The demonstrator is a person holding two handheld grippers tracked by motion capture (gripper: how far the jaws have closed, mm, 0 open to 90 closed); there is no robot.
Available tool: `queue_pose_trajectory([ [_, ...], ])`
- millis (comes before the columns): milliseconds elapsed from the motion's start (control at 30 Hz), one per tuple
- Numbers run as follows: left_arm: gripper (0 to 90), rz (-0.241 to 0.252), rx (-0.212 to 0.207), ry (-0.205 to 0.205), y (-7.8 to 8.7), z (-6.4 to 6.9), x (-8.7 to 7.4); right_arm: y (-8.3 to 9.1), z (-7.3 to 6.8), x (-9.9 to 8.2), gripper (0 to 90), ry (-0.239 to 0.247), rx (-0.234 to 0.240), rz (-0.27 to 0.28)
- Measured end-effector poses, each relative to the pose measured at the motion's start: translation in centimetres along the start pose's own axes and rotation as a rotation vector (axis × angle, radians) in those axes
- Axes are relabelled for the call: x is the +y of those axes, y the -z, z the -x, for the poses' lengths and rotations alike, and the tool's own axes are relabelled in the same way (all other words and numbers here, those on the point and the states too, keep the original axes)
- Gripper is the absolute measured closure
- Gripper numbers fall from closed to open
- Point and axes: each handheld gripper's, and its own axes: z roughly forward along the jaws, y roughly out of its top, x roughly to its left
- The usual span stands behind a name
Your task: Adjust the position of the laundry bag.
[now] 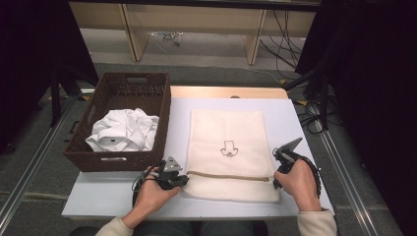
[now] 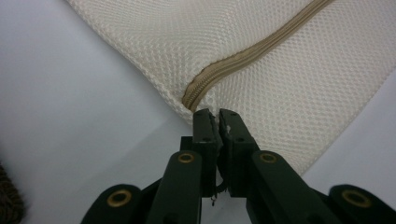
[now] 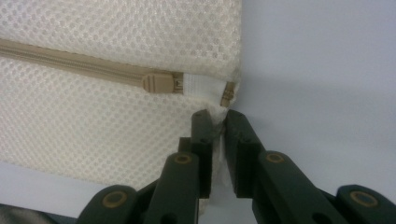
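Both grippers, left [image 2: 218,114] and right [image 3: 215,116], pinch mesh bag [image 1: 228,132] edges; zipper [image 3: 70,65] closed, shirt [image 1: 125,130] waits in basket [image 1: 118,162]

- Left gripper [image 1: 183,180]: black body, grey three-cornered plate on top with dark round marks; black cable loops out beside the wrist.
- Right gripper [image 1: 274,155]: black body, grey pointed plate raised at its far end; black cable arcs round the back of the hand.
- Gripper views: each pair of jaws is flat black bars, squared tips, hinged on dark green-black links.
- Brass-coloured rings sit at the link pivots; small dark screw heads near the tips.
- Sleeves: cream, ending at both wrists.
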Motion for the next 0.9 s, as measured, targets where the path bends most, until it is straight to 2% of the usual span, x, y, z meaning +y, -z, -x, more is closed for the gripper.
queue_pose_trajectory([
  [33, 84.7, 0.001, 0.003, -0.014, 0.0, -0.1, 0.0, 0.1, 0.0, 0.1, 83.2, 0.0, 0.001, -0.018],
  [67, 84.5, 0.001, 0.001, -0.007, -0.1, -0.1, 0.0, 0.0, -0.4, 0.2, 83.1, -0.06, 0.007, -0.019],
  [133, 84.1, -0.002, 0.012, -0.004, -0.1, -0.1, 0.0, -0.1, 0.2, 0.3, 83.2, 0.027, 0.008, 0.007],
  [167, 83.9, -0.005, 0.02, -0.017, -0.1, -0.1, 0.0, -0.1, -0.2, 0.3, 83.1, -0.027, 0.014, 0.008],
  [233, 83.7, -0.004, 0.013, -0.003, -0.2, -0.1, 0.0, 0.1, -0.4, 0.4, 83.0, -0.041, 0.002, -0.011],
  [300, 83.0, -0.001, 0.01, -0.004, -0.3, -0.2, -0.1, -0.1, -0.3, 0.4, 82.2, -0.028, 0.009, -0.008],
  [367, 80.9, -0.004, 0.015, -0.007, -0.3, -0.2, -0.1, -0.2, -0.3, 0.4, 81.3, -0.038, 0.008, 0.004],
  [400, 79.3, -0.005, 0.014, -0.004, -0.3, -0.2, -0.2, -0.1, -0.2, 0.4, 76.9, -0.025, 0.011, 0.004],
  [467, 74.1, -0.001, 0.01, -0.01, -0.1, -0.1, -0.3, 0.0, -0.2, 0.2, 70.7, -0.024, 0.009, 0.009],
  [500, 70.4, -0.001, 0.01, -0.01, -0.1, -0.1, -0.3, 0.0, -0.2, 0.2, 70.7, -0.024, 0.009, 0.009],
  [533, 65.7, 0.005, 0.005, -0.015, 0.1, -0.1, -0.3, 0.1, 0.1, 0.1, 58.5, -0.01, 0.017, 0.034],
  [567, 65.7, 0.011, 0.005, -0.006, 0.3, -0.1, -0.4, 0.1, 0.1, 0.1, 58.5, -0.01, 0.017, 0.034],
  [600, 56.1, 0.036, 0.0, -0.001, 0.7, 0.0, -0.4, 0.1, 0.5, 0.0, 52.1, 0.044, 0.015, 0.097],
  [633, 52.4, 0.036, 0.0, -0.001, 0.7, 0.0, -0.4, 0.1, 0.5, 0.0, 52.1, 0.044, 0.015, 0.097],
  [667, 52.4, 0.049, 0.002, -0.017, 1.0, 0.0, -0.4, 0.3, 0.5, -0.1, 50.0, 0.04, 0.009, 0.096],
  [700, 47.5, 0.07, -0.009, -0.019, 1.3, 0.1, -0.3, 0.6, 0.3, 0.0, 46.7, 0.0, 0.006, 0.092],
  [733, 41.1, 0.089, -0.017, -0.014, 1.5, 0.3, -0.2, 0.8, 0.4, 0.1, 44.6, -0.006, 0.009, 0.103],
  [767, 38.5, 0.099, -0.022, -0.01, 1.6, 0.5, -0.2, 0.9, 0.5, 0.1, 43.8, 0.0, 0.01, 0.11],
  [800, 35.6, 0.107, -0.034, -0.015, 1.6, 0.6, -0.1, 0.7, 0.9, 0.1, 42.8, 0.058, -0.002, 0.154],
  [833, 33.2, 0.107, -0.034, -0.015, 1.6, 0.6, -0.1, 0.7, 0.9, 0.1, 42.8, 0.058, -0.002, 0.154],
  [867, 31.7, 0.098, -0.04, -0.019, 1.7, 0.9, -0.1, 1.0, 0.6, 0.2, 42.1, 0.002, 0.008, 0.123],
  [900, 31.0, 0.098, -0.04, -0.019, 1.7, 0.9, -0.1, 1.0, 0.6, 0.2, 42.1, 0.002, 0.008, 0.123],
])
